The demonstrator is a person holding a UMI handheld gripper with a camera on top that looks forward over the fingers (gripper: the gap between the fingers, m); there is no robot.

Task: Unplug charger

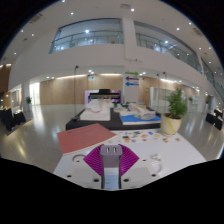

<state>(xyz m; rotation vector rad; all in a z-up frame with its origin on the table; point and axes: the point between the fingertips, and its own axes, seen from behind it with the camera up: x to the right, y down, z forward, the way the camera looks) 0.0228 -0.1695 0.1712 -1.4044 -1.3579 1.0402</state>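
My gripper [111,150] is over a white table [175,155]. Its two purple pads [95,160] press on either side of a small grey charger [111,157], whose top end shows two short dark prongs. No socket or power strip shows near the charger. The lower part of the charger runs down between the fingers and is hidden there.
A reddish mat [85,136] lies on the table just beyond the fingers to the left. Several small bits [150,139] are scattered to the right. Farther off are a low display table [135,118], a potted plant [176,106] and a wide hall.
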